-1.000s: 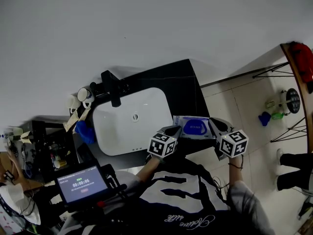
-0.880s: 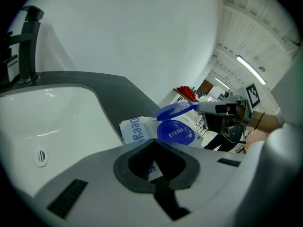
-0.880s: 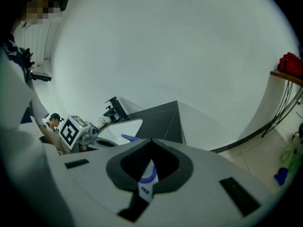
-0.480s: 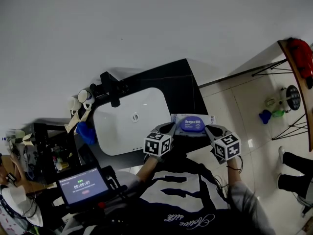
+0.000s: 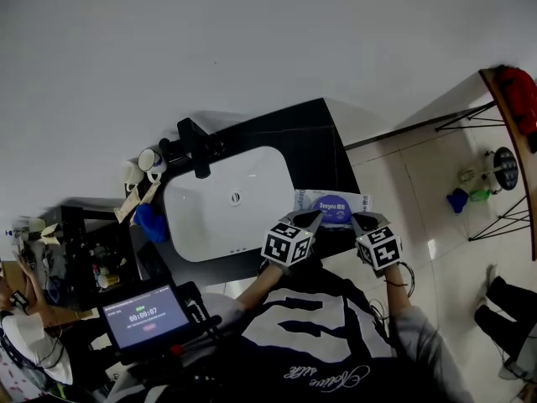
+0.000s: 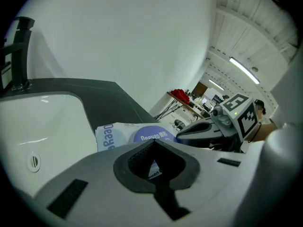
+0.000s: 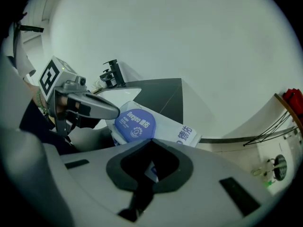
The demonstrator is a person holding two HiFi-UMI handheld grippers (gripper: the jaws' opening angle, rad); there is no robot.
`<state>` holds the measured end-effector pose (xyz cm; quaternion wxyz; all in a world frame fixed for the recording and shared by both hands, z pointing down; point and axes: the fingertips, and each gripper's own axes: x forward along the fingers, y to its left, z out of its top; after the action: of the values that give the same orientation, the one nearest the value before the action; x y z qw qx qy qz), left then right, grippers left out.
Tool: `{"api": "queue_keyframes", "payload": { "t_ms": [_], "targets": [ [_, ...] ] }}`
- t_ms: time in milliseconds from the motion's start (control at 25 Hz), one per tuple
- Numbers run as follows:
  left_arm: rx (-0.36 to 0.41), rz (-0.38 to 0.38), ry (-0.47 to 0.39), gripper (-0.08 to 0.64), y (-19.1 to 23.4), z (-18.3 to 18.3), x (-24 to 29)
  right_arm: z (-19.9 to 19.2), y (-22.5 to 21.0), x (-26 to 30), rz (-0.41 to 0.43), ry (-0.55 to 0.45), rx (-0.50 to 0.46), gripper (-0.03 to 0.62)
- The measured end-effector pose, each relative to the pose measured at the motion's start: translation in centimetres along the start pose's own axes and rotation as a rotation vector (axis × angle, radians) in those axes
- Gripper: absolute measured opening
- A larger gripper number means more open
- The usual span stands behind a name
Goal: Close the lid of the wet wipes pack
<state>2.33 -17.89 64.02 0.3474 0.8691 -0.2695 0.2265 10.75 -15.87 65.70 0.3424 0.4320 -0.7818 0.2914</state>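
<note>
The wet wipes pack (image 5: 333, 206) is white with a round blue lid (image 5: 336, 209) that lies flat on top. It sits at the front right corner of the black counter (image 5: 312, 145). My left gripper (image 5: 314, 219) meets the pack's near left edge and my right gripper (image 5: 360, 222) its near right edge. In the left gripper view the jaws of the left gripper (image 6: 154, 142) are shut, with a sliver of the pack (image 6: 124, 134) between them. The right gripper (image 7: 151, 141) is shut the same way on the pack (image 7: 163, 126), just below the blue lid (image 7: 135, 123).
A white sink (image 5: 220, 217) with a black faucet (image 5: 195, 151) lies left of the pack. Cups (image 5: 143, 166) and a blue item (image 5: 149, 223) stand at the sink's left. A timer screen (image 5: 148, 316) is at lower left. Tiled floor (image 5: 419, 191) lies beyond the counter's right edge.
Both grippers have come closer together, the left one moving right. The pack has shifted slightly away from me, further onto the counter.
</note>
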Motion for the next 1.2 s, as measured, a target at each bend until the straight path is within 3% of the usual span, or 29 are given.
{"api": "queue_keyframes", "payload": {
  "t_ms": [400,880,1200],
  "targets": [
    [0.012,0.034,0.093,0.000,0.5,-1.3,0.9,0.5,0.8,-1.5,-0.004,-0.087,0.112,-0.002],
    [0.231,0.073,0.174,0.002,-0.3,-1.7,1.6,-1.0,1.5,-3.8,-0.028,-0.153,0.162,-0.002],
    [0.129,0.036,0.106,0.002,-0.8,-1.3,1.0,-1.4,1.6,-6.3,-0.054,-0.222,0.188,-0.002]
  ]
}}
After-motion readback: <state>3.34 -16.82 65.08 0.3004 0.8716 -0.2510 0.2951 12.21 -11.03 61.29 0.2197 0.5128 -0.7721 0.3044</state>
